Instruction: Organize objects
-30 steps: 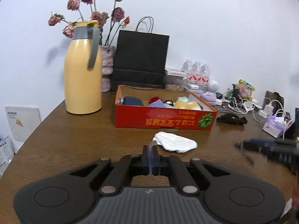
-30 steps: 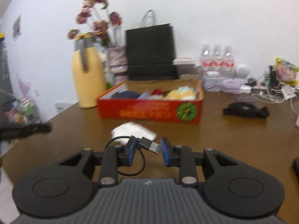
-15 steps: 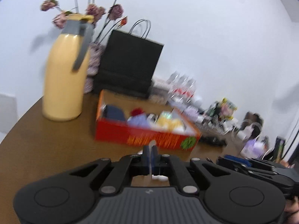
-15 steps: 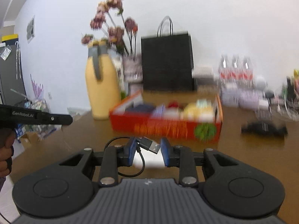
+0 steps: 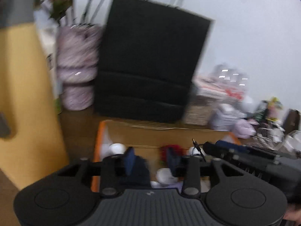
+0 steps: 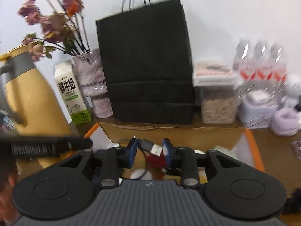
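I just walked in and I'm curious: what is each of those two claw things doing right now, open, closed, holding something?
Left gripper: open, nothing between its fingers.
Right gripper: closed on a USB cable, above the orange box.

1. The brown wooden bench (image 6: 272, 137) carries everything here.
2. An orange-rimmed cardboard box (image 6: 253, 146) sits at the front.
3. Behind it stands a black paper bag (image 6: 148, 66).
4. Left of the bag: a pinkish vase (image 6: 94, 86), a milk carton (image 6: 72, 94) and a yellow jug (image 6: 32, 101).
5. Right of the bag: a clear container (image 6: 218, 105) and water bottles (image 6: 263, 60).
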